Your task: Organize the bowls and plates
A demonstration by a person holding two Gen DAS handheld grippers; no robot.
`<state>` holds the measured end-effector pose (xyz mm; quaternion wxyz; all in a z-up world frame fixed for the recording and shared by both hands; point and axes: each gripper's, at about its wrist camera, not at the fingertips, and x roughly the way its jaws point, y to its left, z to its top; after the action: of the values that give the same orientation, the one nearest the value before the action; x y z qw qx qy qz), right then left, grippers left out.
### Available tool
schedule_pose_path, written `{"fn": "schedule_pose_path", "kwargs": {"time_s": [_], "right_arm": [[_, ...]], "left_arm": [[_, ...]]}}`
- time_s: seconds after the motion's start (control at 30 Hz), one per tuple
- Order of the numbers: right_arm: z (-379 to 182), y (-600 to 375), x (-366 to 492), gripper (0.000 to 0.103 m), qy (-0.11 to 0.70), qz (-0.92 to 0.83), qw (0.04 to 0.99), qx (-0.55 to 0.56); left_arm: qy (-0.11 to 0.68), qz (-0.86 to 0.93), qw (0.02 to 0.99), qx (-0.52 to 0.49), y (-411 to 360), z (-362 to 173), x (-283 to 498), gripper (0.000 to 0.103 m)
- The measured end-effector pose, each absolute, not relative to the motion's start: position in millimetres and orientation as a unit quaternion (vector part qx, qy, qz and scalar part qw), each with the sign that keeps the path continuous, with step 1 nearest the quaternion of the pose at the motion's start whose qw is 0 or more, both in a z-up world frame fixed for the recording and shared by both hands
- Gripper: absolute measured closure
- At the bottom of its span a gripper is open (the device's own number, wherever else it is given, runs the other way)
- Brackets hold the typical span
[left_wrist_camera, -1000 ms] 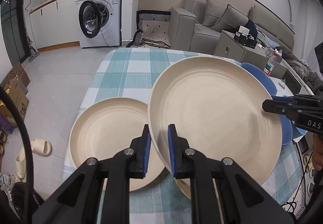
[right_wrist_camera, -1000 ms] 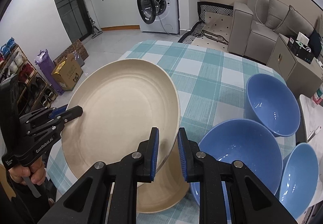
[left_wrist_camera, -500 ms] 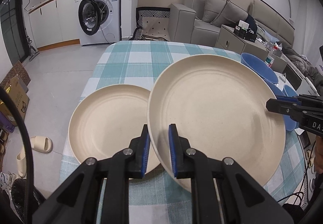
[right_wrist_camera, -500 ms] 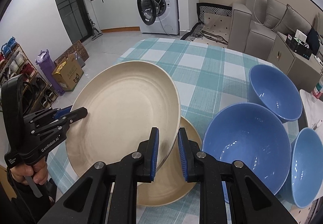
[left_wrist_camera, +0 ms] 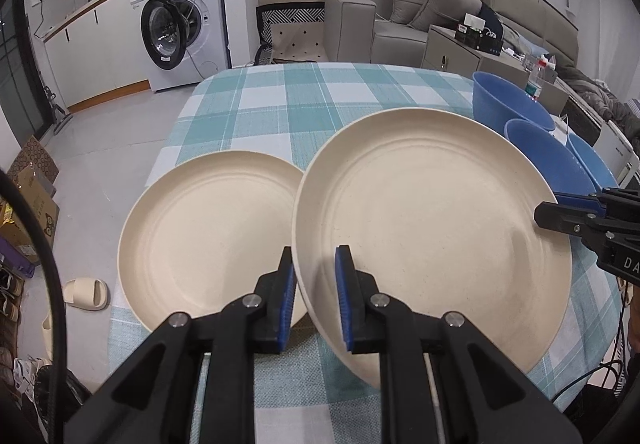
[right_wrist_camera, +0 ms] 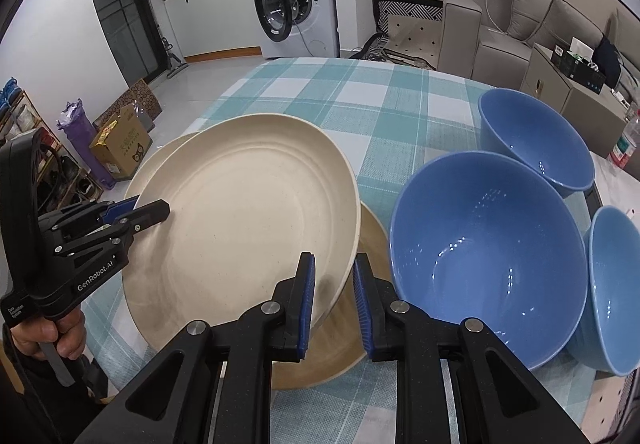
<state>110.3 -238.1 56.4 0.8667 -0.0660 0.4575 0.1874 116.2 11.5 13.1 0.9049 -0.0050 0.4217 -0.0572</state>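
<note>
Both grippers hold one cream plate by opposite rims, tilted above the checked table. My left gripper is shut on its left rim, and its tip shows in the right wrist view as the left gripper. My right gripper is shut on the right rim of the held plate. A second cream plate lies on the table partly under it. A third cream plate lies flat to the left. Three blue bowls stand to the right.
The teal checked tablecloth covers the table; its left edge drops to a grey floor with a slipper. A washing machine and a sofa stand beyond. A person's hand grips the left tool.
Both grippers have come down with the plate between them, closer to the table and the plate beneath. The bowls and the left plate have stayed put.
</note>
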Motion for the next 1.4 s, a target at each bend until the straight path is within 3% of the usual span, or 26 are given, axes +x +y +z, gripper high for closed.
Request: {"fn": "schedule_pose_path", "kwargs": {"time_s": [1.4], "right_arm": [[10.5,-232.4,82.5,0.081,0.418,0.096,0.893,-0.135]], "left_arm": [[0.43,-0.044,0.901,0.046,-19.8,-21.5,126.8,0.083]]}}
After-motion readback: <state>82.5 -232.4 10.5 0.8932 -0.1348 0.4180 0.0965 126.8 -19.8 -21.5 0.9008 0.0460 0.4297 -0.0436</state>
